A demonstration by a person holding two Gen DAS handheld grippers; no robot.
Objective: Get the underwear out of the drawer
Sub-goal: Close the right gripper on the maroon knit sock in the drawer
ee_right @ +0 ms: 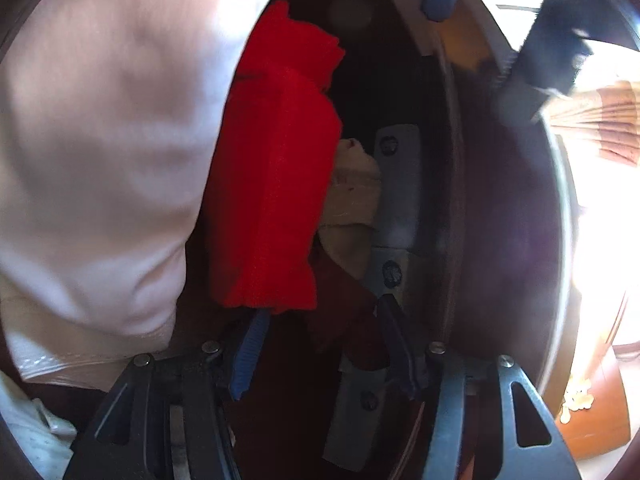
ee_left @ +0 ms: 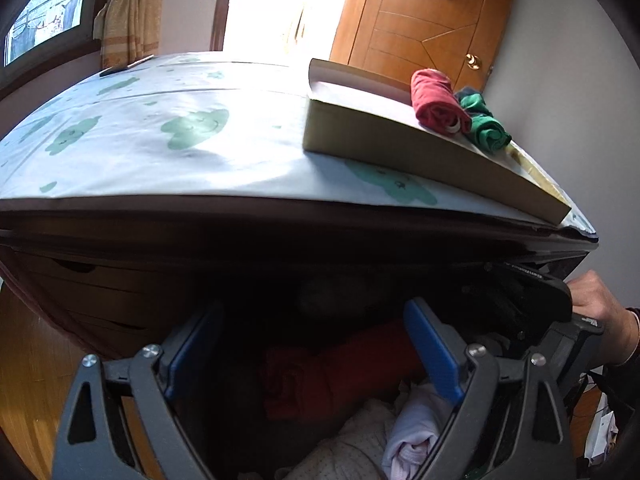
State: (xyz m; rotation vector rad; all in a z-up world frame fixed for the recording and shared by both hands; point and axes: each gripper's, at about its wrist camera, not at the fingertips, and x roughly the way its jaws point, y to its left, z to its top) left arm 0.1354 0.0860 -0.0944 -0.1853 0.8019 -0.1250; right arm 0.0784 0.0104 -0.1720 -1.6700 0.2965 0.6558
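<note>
Left gripper [ee_left: 312, 344] jaws wide apart over red underwear [ee_left: 320, 376]; right gripper [ee_right: 320, 332] jaws apart; no legible writing.

Dresser top [ee_left: 280, 204] covered w/ pale blue cloth [ee_left: 140, 140], green cloud prints. On cloth at right: flat tan box [ee_left: 380, 140], lying slantwise, its near corner right at the dresser's front edge. On box, far right end: red roll [ee_left: 436, 102] and green roll [ee_left: 486, 126], touching side by side. Dark slim item [ee_left: 126, 67] at the cloth's far left edge, too small to tell what.

Below the top, open drawer [ee_right: 450, 160]. In it: red fold [ee_right: 276, 168], white garment [ee_right: 100, 140] touching it on one side, beige piece [ee_right: 352, 192] on the other. Dark red cloth [ee_right: 336, 304] just by the beige piece.
</note>
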